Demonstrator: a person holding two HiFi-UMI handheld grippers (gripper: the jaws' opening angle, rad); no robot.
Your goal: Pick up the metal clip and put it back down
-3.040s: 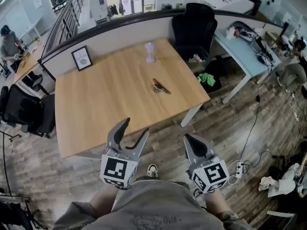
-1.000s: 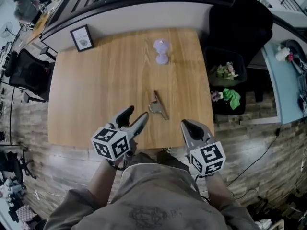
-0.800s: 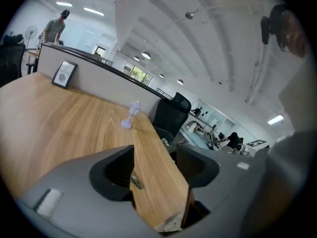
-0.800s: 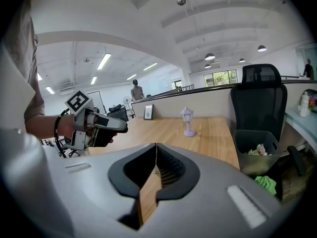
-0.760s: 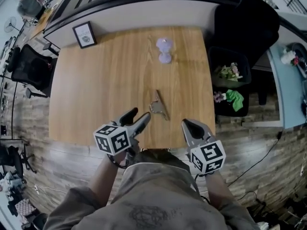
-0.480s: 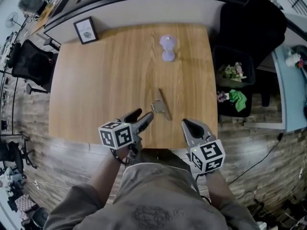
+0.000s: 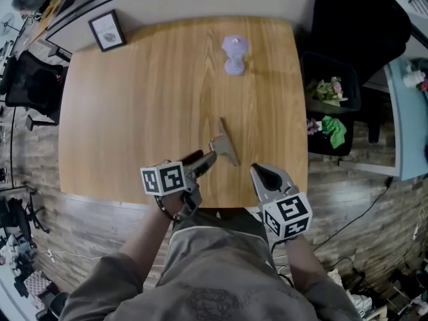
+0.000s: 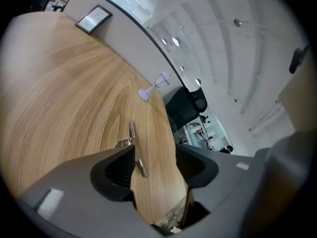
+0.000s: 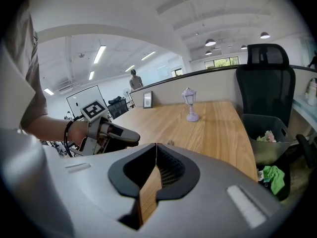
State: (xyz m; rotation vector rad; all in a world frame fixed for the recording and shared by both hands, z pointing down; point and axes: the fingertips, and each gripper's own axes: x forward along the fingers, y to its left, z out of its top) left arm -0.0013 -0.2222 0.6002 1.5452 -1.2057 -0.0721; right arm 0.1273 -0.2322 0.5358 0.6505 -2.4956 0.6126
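The metal clip lies flat on the wooden table near its front edge. In the left gripper view the clip shows just ahead of the jaws, partly behind the left one. My left gripper is low over the table, its tips just short of the clip's near end. Its jaws have just been closing a little but are still open, pressing on nothing. My right gripper hovers at the table's front edge, right of the clip. It is shut and empty.
A small lilac lamp stands at the back of the table and a framed picture at its back left corner. Right of the table are a black office chair and a bin with rubbish.
Both grippers have come down towards the table. The left one has rolled and closed in on the near end of the clip. The clip has not moved.
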